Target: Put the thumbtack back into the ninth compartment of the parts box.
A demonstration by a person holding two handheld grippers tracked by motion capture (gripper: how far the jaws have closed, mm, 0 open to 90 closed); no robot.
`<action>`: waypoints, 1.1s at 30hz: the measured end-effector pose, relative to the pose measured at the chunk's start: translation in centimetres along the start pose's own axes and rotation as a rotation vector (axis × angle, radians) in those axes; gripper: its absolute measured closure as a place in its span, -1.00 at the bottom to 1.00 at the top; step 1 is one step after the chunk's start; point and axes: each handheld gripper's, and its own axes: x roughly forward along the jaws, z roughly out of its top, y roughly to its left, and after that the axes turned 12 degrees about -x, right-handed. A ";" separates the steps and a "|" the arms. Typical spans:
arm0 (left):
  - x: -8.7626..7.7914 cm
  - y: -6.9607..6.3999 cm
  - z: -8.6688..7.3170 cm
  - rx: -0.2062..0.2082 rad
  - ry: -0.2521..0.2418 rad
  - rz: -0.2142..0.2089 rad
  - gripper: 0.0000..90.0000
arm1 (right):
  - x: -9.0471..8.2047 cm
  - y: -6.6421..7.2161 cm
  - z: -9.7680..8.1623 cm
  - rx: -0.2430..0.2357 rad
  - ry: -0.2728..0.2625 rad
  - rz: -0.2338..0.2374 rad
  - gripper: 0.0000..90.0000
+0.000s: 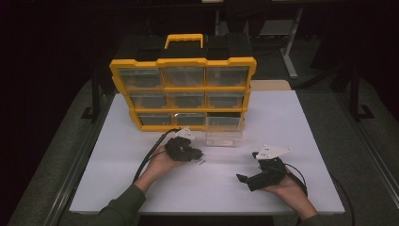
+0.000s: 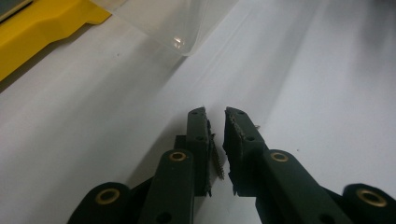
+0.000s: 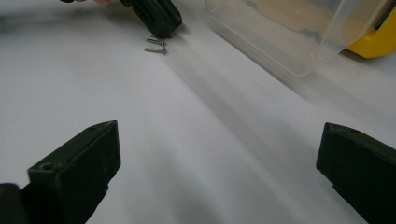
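From the high view, the left gripper [image 1: 197, 155] rests low on the white table [image 1: 141, 179], its tips pointing right, with small dark screws [image 1: 202, 162] lying on the table right at those tips. The screws sit just in front of a clear plastic drawer [image 1: 224, 136] pulled out of the yellow organiser [image 1: 183, 89]. The left hand [image 1: 162, 164] comes in from the lower left, forearm angled toward the middle of the table. The right gripper [image 1: 244, 179] lies well apart from the screws on the right side, cupped from below by the right hand [image 1: 289, 188], its tips pointing left.

In the left gripper view, the jaws stand almost together, a narrow gap left between them. One threaded screw [image 2: 217, 161] lies in that gap against the left-hand pad, its long axis running along the jaws; whether the pads press on it cannot be told. A second screw's tip [image 2: 258, 126] pokes out beyond the other jaw.

In the right gripper view, the jaws stand wide apart with nothing between them. Far ahead, the screws [image 3: 156, 45] lie side by side on the table, long axes running across the picture, just at the tip of the left gripper [image 3: 161, 23]. The clear drawer [image 3: 299, 32] stands to their right.
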 end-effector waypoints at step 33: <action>-1.1 0.4 0.3 -0.012 -0.024 -0.003 0.94 | 0.0 0.0 0.0 0.002 -0.001 0.001 -1.00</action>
